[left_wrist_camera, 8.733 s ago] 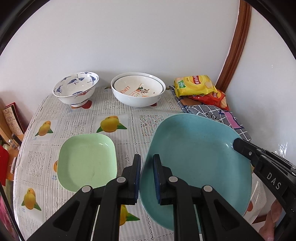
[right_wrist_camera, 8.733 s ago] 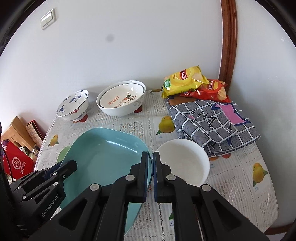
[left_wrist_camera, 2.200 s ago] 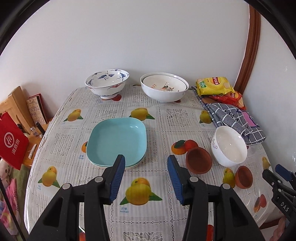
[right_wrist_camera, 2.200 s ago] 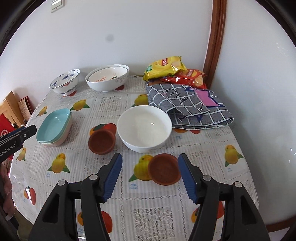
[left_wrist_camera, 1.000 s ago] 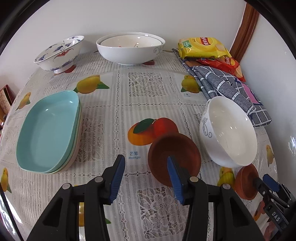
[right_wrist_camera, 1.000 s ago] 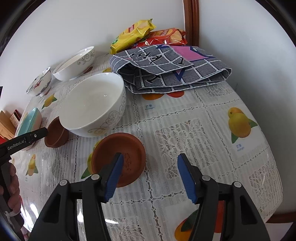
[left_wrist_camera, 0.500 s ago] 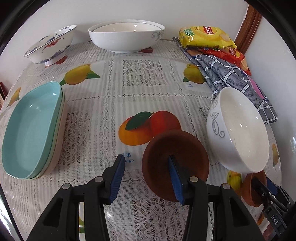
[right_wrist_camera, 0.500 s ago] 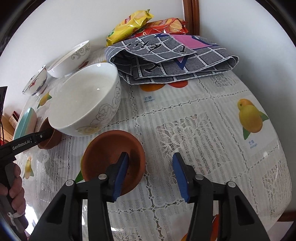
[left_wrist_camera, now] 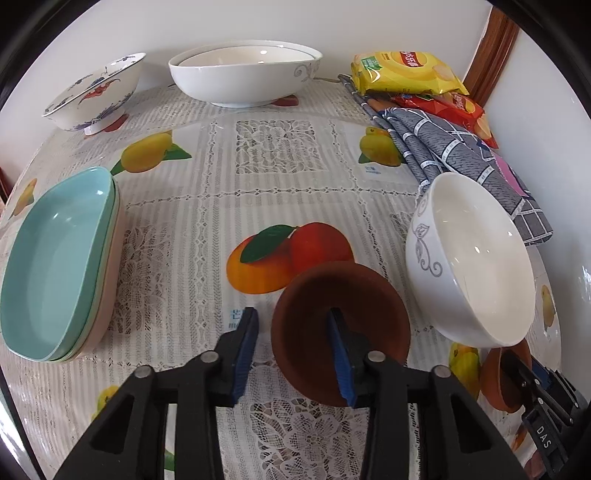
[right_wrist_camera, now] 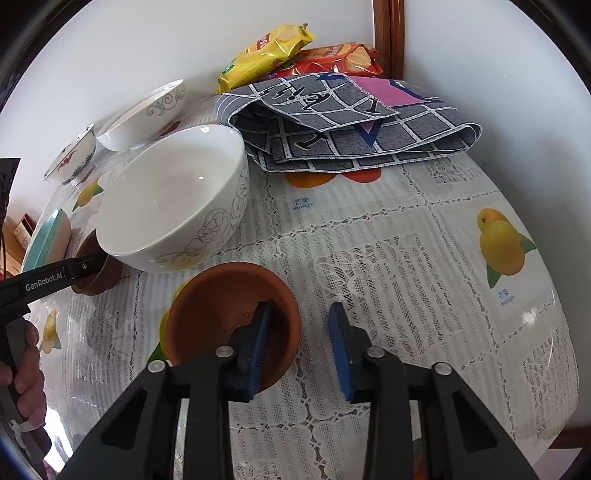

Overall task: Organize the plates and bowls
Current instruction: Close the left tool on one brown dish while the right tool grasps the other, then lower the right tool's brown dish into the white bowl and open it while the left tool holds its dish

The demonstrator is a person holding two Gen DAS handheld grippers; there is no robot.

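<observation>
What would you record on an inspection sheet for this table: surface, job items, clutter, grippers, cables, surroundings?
Surface: fruit-print lace tablecloth, flat.
Job's things: stacked turquoise plates; blue-patterned porcelain bowl; nested wide white bowls; deep white bowl; dark brown clay dish; orange-brown clay dish.
Clutter: grey checked cloth; yellow snack bag; red snack bag.
Grippers: left gripper closing, straddling the dark brown dish's rim; right gripper closing, straddling the orange-brown dish's rim.
Cables: nothing seen.
Surroundings: white wall; wooden trim.
</observation>
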